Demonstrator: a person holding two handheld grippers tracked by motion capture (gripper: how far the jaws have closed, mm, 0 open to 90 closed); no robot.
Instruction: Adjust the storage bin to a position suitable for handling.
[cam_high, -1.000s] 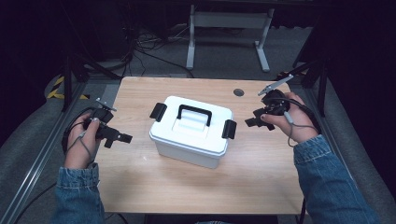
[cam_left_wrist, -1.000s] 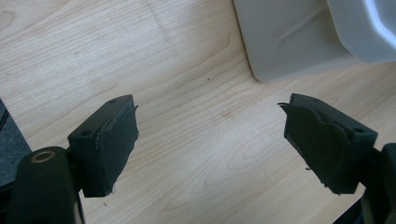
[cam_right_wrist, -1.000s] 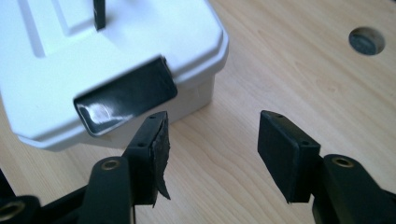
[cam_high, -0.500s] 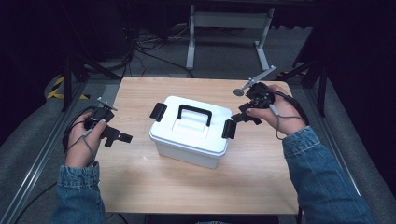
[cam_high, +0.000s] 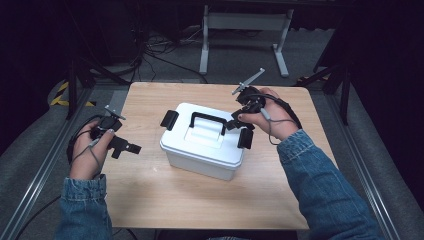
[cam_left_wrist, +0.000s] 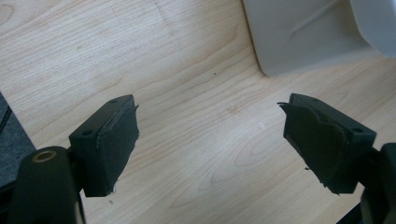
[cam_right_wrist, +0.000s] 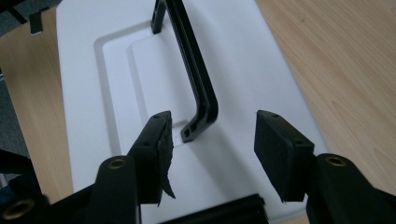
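High view, unlabelled white box (cam_high: 202, 150), left hand-held gripper (cam_high: 131, 148) wide, right hand-held gripper (cam_high: 234, 125) wide

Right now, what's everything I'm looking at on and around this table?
Storage box: one, white, middle of the table.
Carry handle: one, black, on the box lid.
Side latches: two, black, one at each end of the lid.
Table: one, light wood.
Metal stand: one, grey, on the floor beyond the table.
Cables: several, dark, on the floor behind the table.
Left tool: one, black, open, over bare wood left of the box.
Right tool: one, black, open, over the lid by the handle's end.
Hands: two, in denim sleeves, one on each tool.
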